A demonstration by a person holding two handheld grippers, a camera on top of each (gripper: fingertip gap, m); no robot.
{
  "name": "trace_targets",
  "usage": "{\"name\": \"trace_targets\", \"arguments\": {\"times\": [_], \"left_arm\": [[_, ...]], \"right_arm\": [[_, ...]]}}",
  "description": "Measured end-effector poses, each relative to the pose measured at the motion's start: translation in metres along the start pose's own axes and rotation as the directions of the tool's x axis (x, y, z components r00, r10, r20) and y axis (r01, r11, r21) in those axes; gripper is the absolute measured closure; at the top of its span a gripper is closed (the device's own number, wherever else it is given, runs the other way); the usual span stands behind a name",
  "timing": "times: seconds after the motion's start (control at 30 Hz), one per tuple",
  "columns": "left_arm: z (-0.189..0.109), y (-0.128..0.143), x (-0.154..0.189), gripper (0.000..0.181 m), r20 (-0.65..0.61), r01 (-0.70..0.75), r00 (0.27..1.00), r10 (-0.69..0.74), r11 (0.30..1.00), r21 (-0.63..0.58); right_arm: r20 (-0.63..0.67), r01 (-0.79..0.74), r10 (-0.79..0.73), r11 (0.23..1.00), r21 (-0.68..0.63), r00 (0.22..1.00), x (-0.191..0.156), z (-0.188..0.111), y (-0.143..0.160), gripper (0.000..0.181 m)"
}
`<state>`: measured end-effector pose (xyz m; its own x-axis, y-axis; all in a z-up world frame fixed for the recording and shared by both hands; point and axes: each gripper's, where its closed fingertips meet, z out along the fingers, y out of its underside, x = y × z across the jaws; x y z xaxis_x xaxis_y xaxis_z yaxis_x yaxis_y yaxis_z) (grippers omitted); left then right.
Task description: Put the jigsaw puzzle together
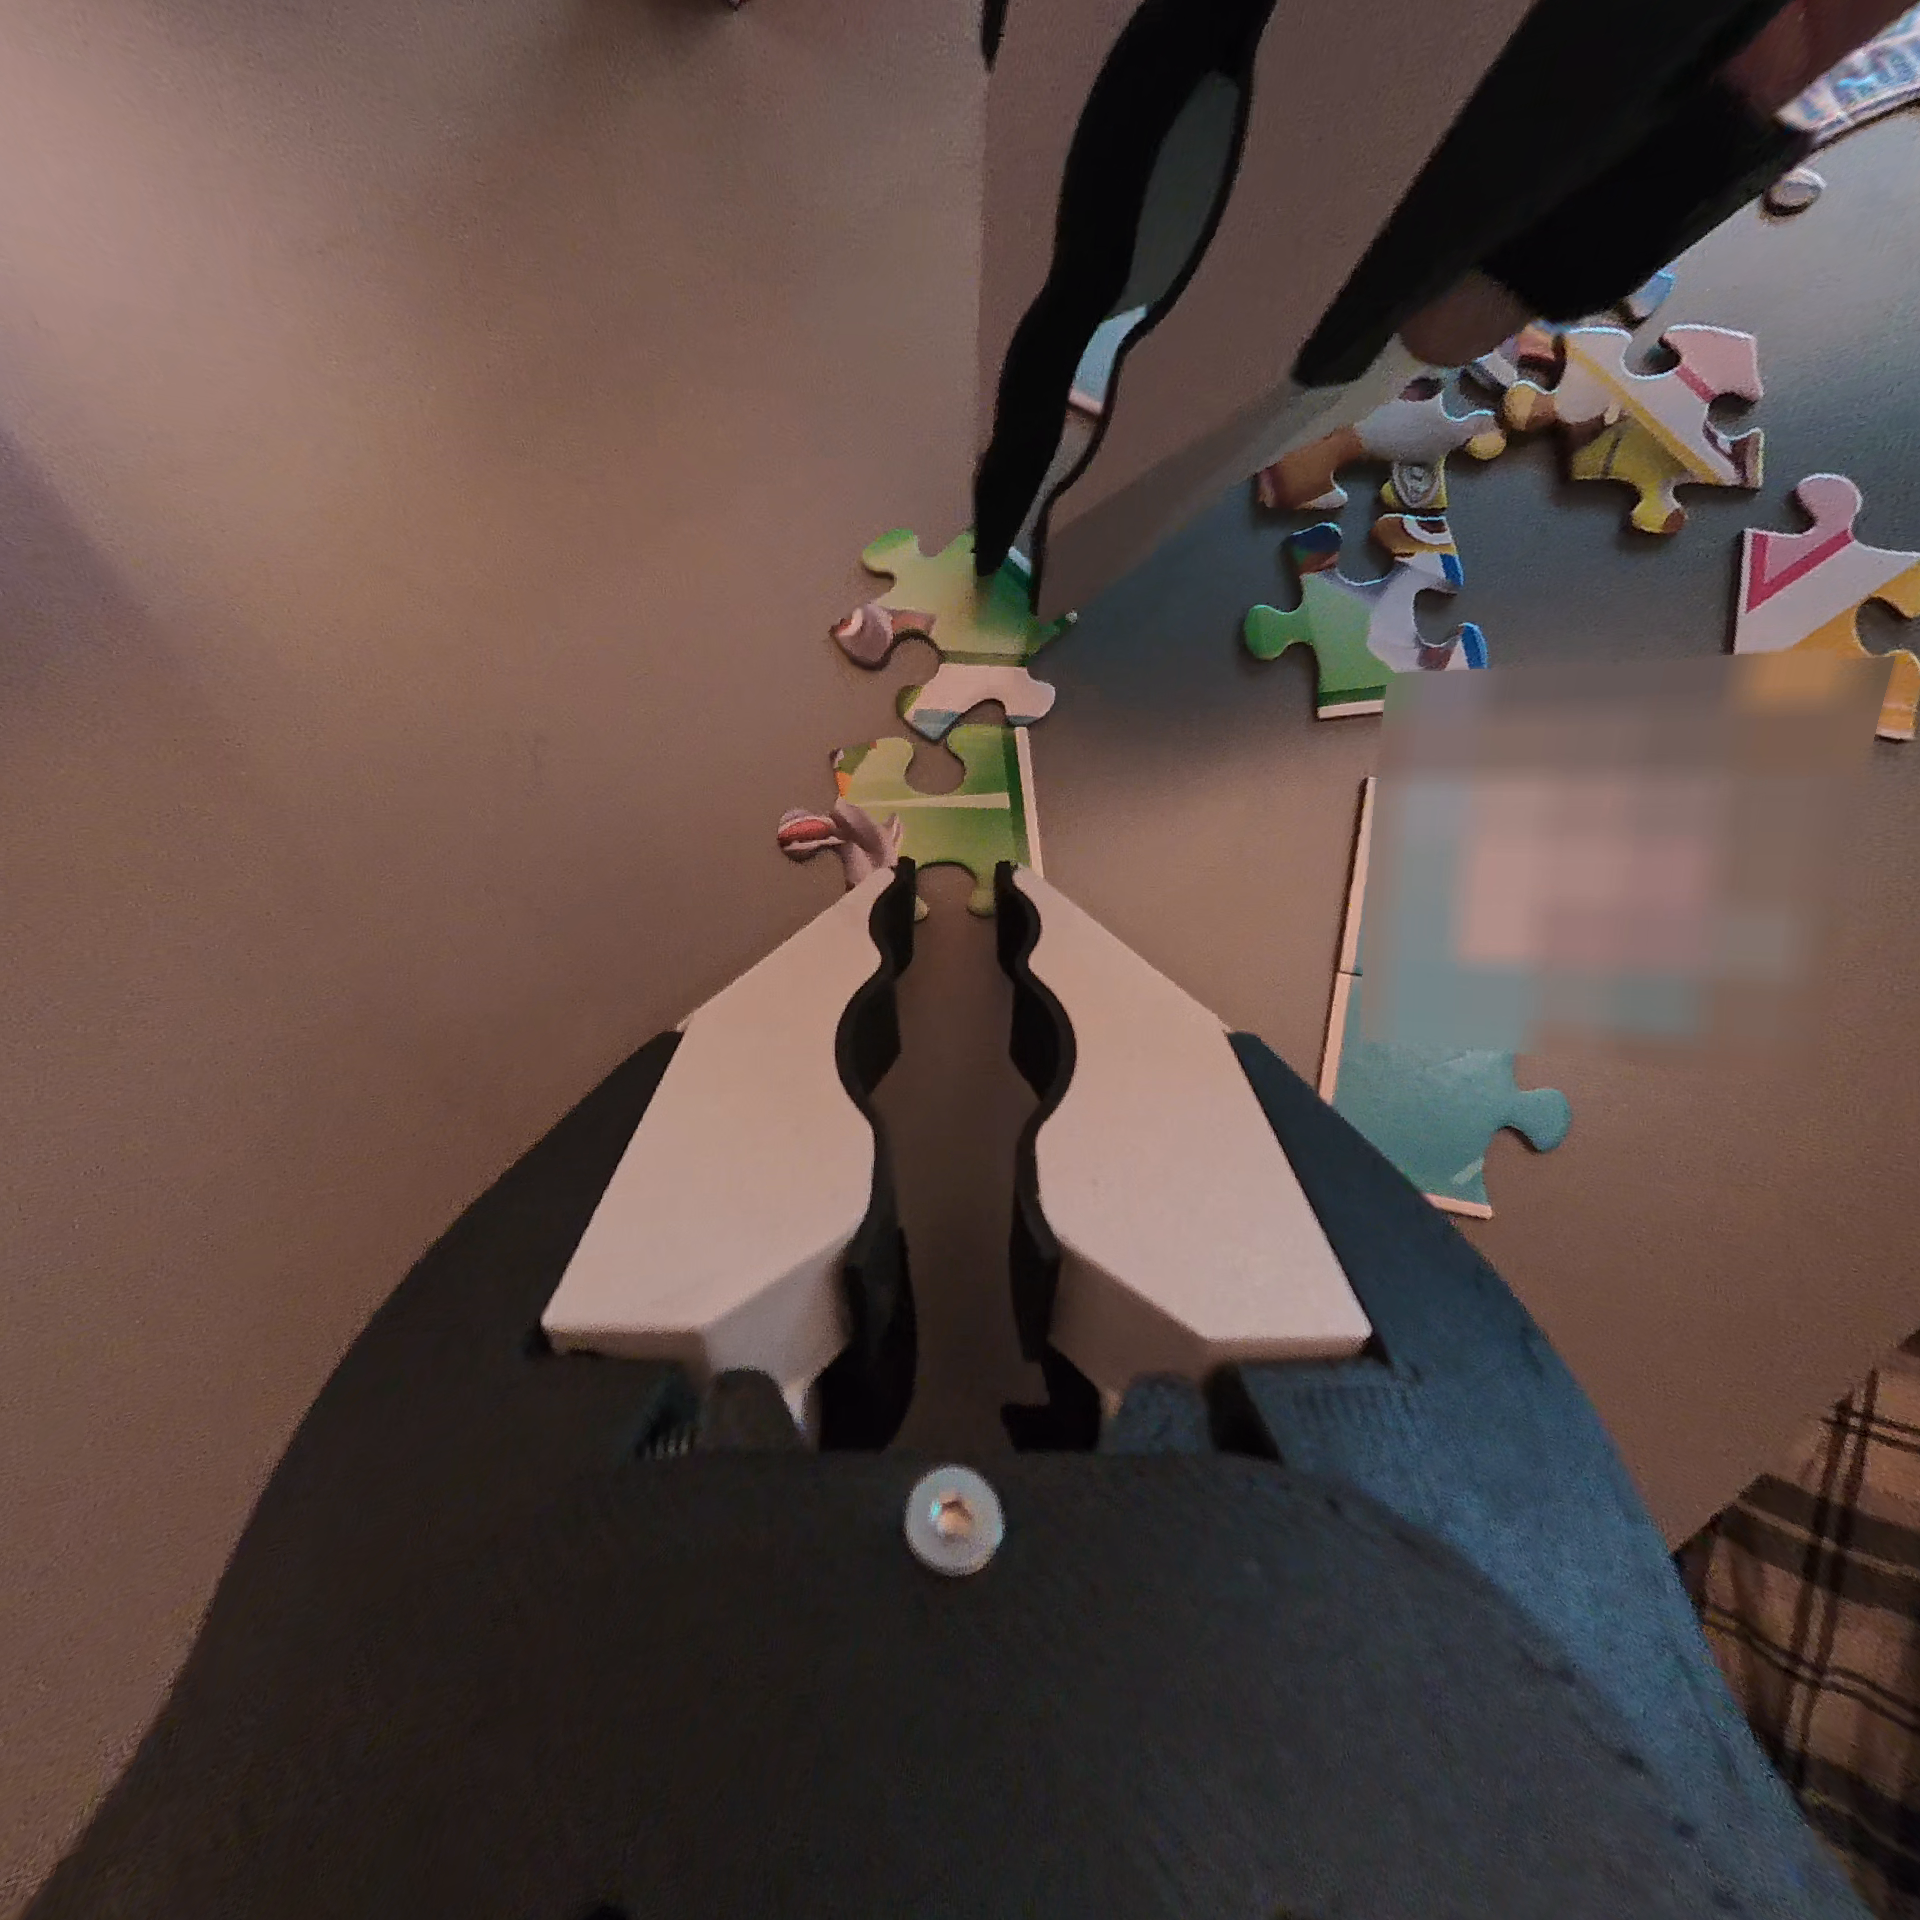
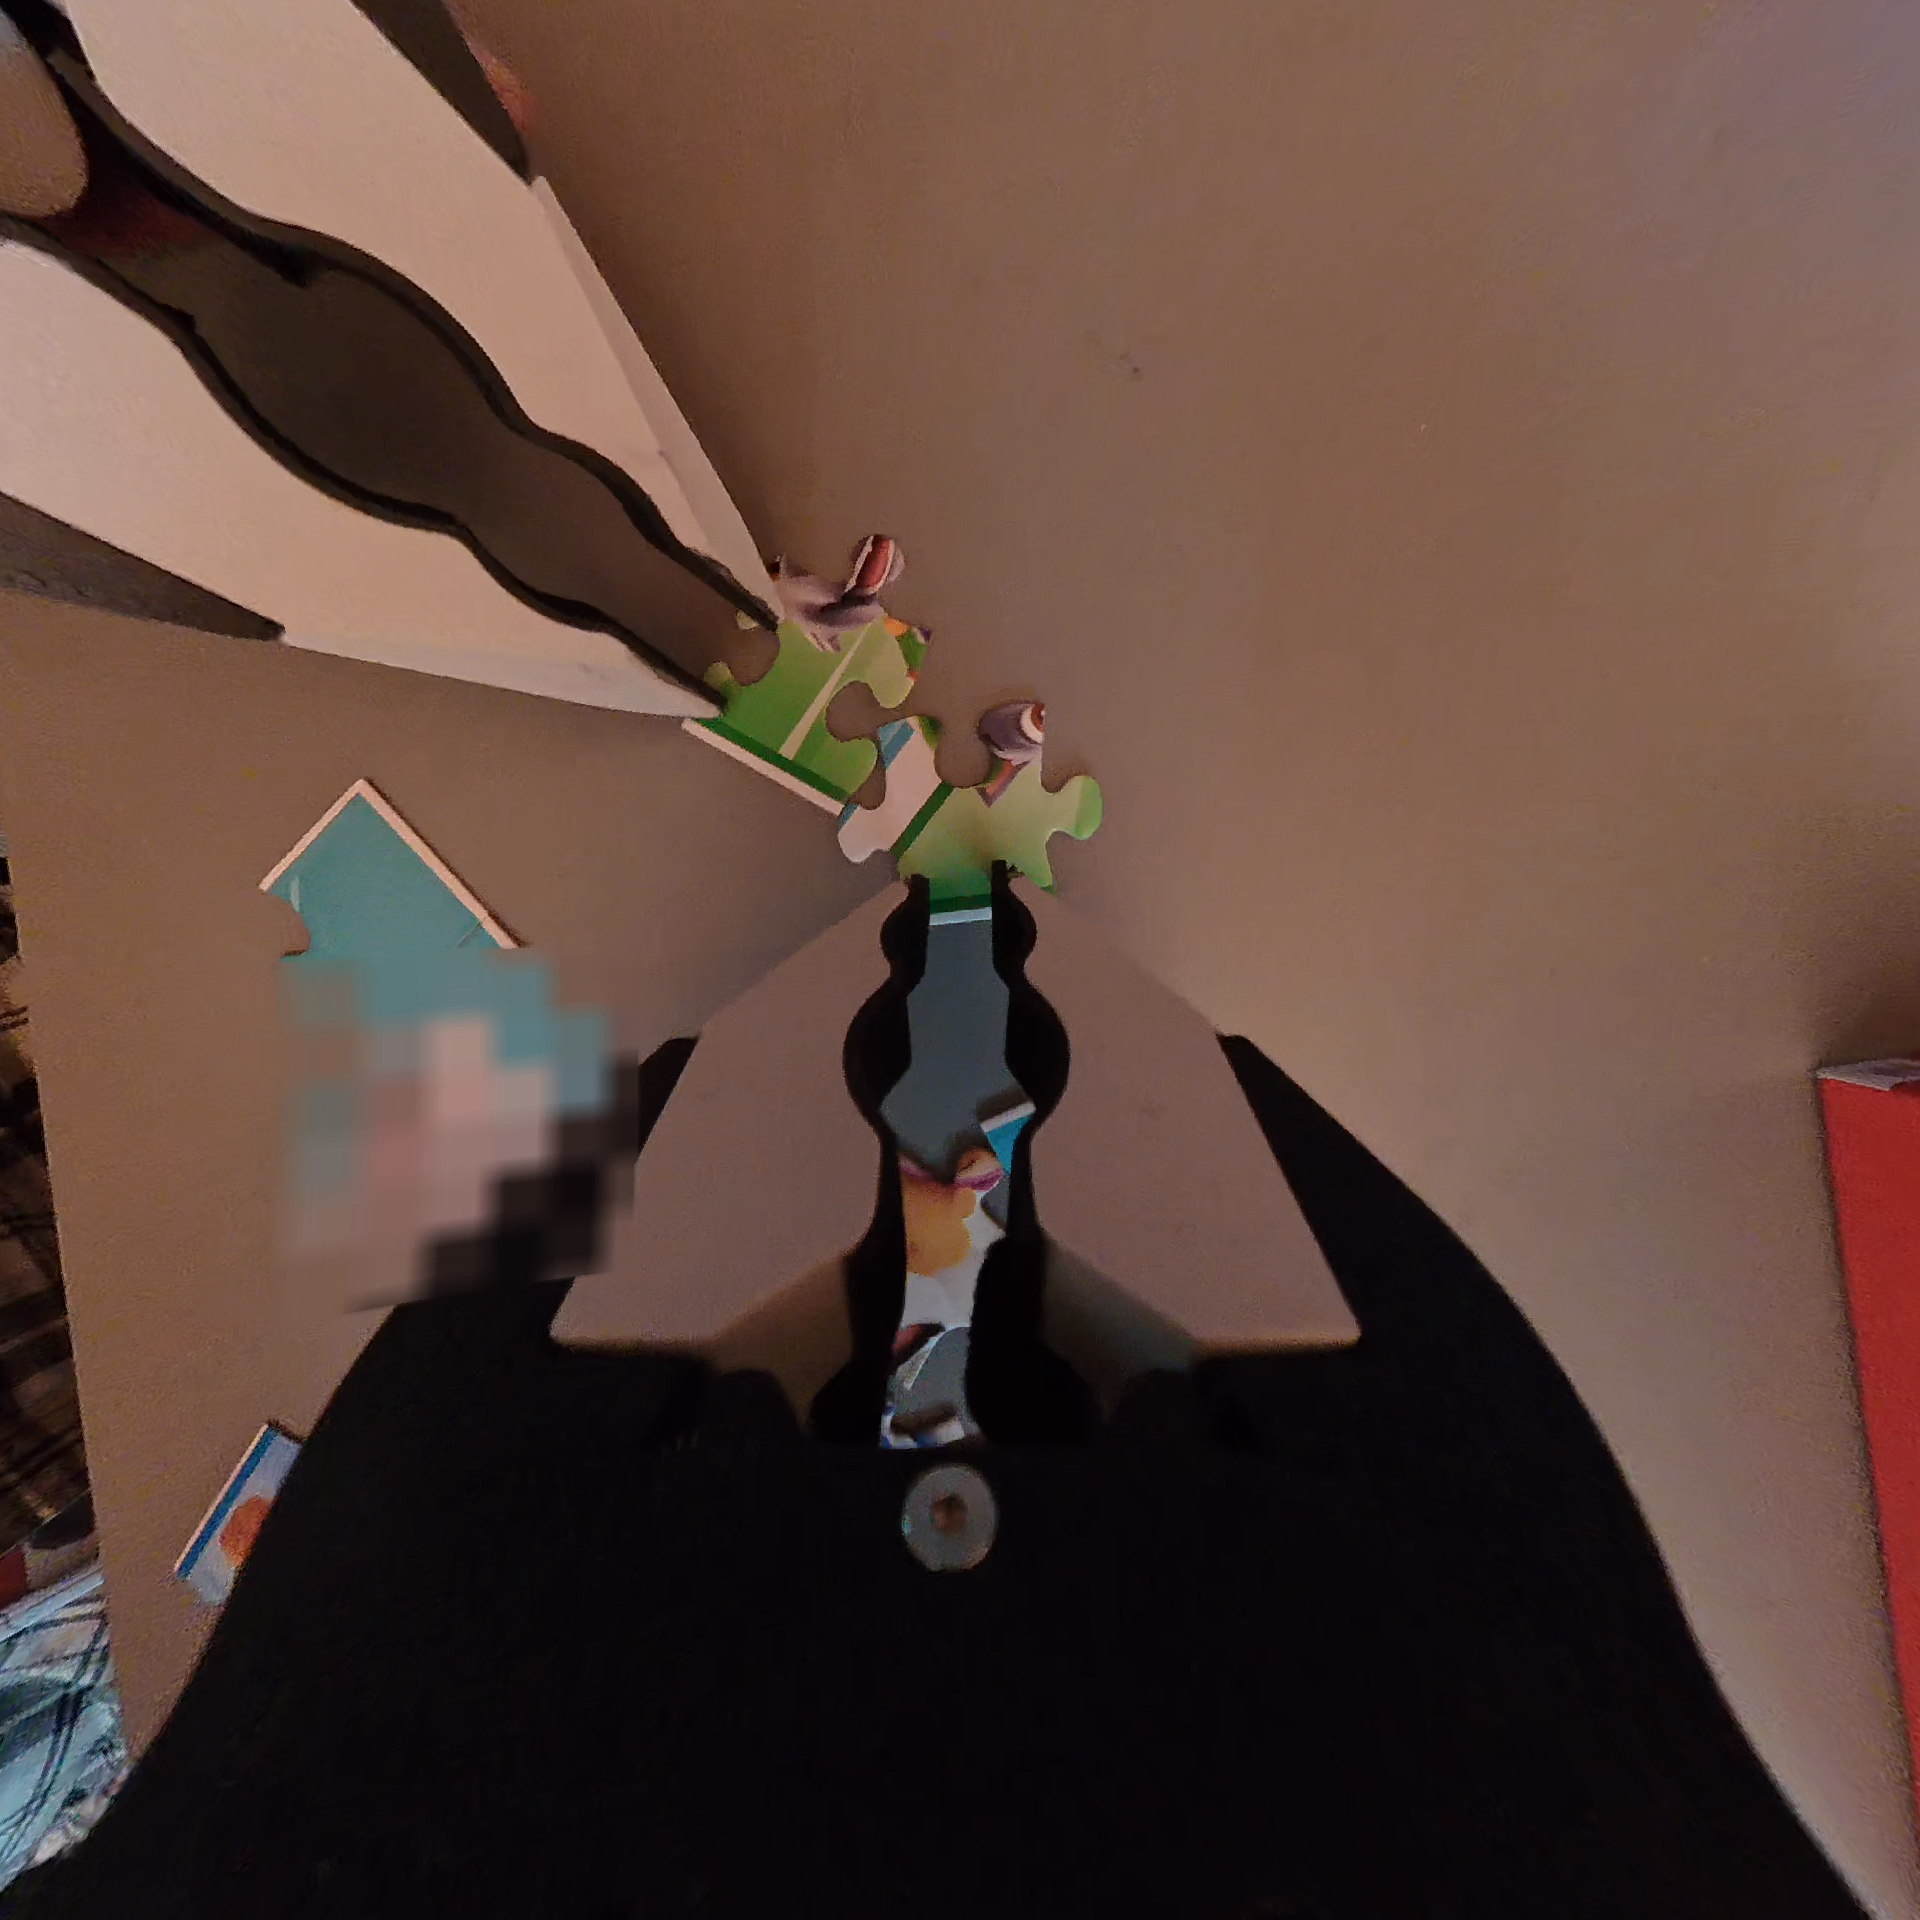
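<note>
1. I have a tool in each hand. My left tool [image 1: 954,883], at the middle of the left wrist view, has its tips pressed on the tab edge of the near green piece [image 1: 951,805]. The fingers stand a narrow gap apart, and whether they pinch the tab or only rest on it I cannot tell.
2. My right tool [image 2: 954,878], at the middle of the right wrist view, meets the far green piece [image 2: 997,826] at its green border. Its fingers are also nearly together; a true grip is not clear.
3. Between the two green pieces lies a white-and-blue piece [image 1: 977,698]. The three sit touching in a short row but look skewed, so I judge this joint is not yet seated.
4. Done so far: a teal assembled section [image 1: 1444,1117] lies at the right of the left wrist view, partly under a mosaic patch.
5. Left to do: a scatter of loose pieces [image 1: 1507,468] in the upper right of that view is unjoined. I judge most of the puzzle is still ahead.
6. The worktop [image 1: 416,623] is plain, matt and beige-brown under dim, warm light.
7. A red box edge [image 2: 1870,1247] shows at the right of the right wrist view, and plaid fabric [image 1: 1829,1610] at the lower right of the left wrist view.
</note>
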<state>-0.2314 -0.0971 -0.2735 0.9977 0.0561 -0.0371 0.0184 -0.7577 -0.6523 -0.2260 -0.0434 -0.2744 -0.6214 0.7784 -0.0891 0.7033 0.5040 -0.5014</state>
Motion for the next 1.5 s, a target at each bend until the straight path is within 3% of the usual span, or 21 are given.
{"name": "trace_targets", "arguments": {"times": [0.13, 0.47, 0.7, 0.87, 1.1, 1.4, 1.5], "left_arm": [[0.001, 0.0, -0.008, 0.181, 0.042, 0.044, 0.998, -0.045, 0.999, 0.018], [0.0, 0.002, -0.024, 0.181, 0.118, 0.105, 0.987, -0.106, 0.994, 0.011], [0.006, -0.005, -0.041, 0.181, 0.2, 0.189, 0.96, -0.198, 0.98, 0.06], [0.014, -0.015, -0.033, 0.179, 0.139, 0.238, 0.959, -0.248, 0.968, 0.086], [0.013, -0.02, -0.015, 0.178, 0.053, 0.227, 0.971, -0.233, 0.969, 0.094], [0.007, -0.01, -0.034, 0.176, 0.048, 0.186, 0.981, -0.187, 0.982, 0.023], [0.013, -0.012, -0.032, 0.177, 0.033, 0.179, 0.983, -0.18, 0.984, 0.017]], "right_arm": [[0.021, 0.013, -0.012, 1.0, -0.02, 1.0, -0.008, -0.003, 0.006, 0.17], [0.09, 0.063, -0.059, 0.997, -0.041, 0.994, -0.025, -0.009, 0.021, 0.179], [0.112, 0.148, -0.144, 0.989, -0.027, 0.983, -0.041, -0.001, 0.011, 0.181], [0.151, 0.151, -0.149, 0.989, 0.004, 0.977, -0.049, 0.004, 0.002, 0.174], [0.12, 0.086, -0.094, 0.994, 0.071, 0.988, -0.034, -0.001, -0.005, 0.17], [0.041, 0.04, -0.043, 0.997, 0.059, 0.998, -0.006, 0.006, -0.014, 0.167], [0.016, 0.053, -0.054, 0.997, 0.062, 0.998, 0.0, 0.011, -0.016, 0.174]]}}
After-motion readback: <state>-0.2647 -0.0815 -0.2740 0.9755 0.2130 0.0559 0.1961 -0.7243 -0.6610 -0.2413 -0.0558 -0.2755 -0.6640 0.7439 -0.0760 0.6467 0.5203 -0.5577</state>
